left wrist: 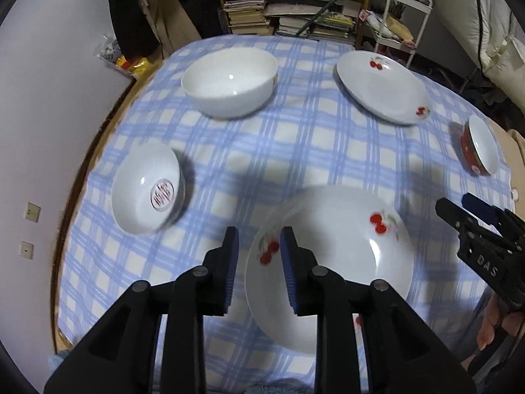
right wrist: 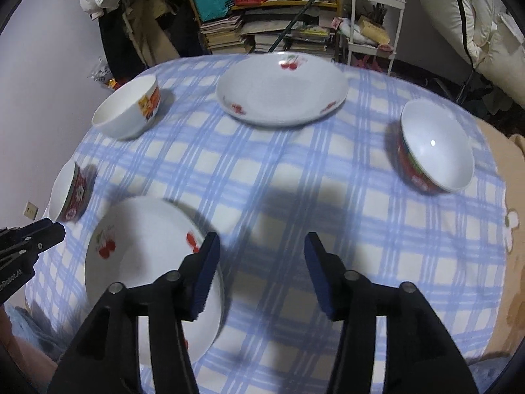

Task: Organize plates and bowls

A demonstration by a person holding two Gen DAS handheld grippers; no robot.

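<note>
A white plate with red cherries [left wrist: 341, 256] [right wrist: 141, 262] lies at the near edge of the table. My left gripper [left wrist: 259, 239] hovers over its left rim; the jaws are a little apart and the pads do not press the rim seen in the gap. My right gripper [right wrist: 261, 246] is open wide over bare cloth just right of that plate, with nothing between its fingers. A second cherry plate [left wrist: 380, 88] [right wrist: 282, 88] lies at the far side. A large white bowl [left wrist: 229, 82] [right wrist: 128, 111], a red-sided bowl [left wrist: 479, 146] [right wrist: 436, 146] and a bowl with a red seal inside [left wrist: 147, 187] [right wrist: 70, 190] stand around.
The round table carries a blue checked cloth [left wrist: 295, 151] [right wrist: 295, 170]. Behind it are stacked books on a shelf [left wrist: 249, 16] and a white cart [left wrist: 403, 16]. A pale wall [left wrist: 49, 98] runs close along the left table edge.
</note>
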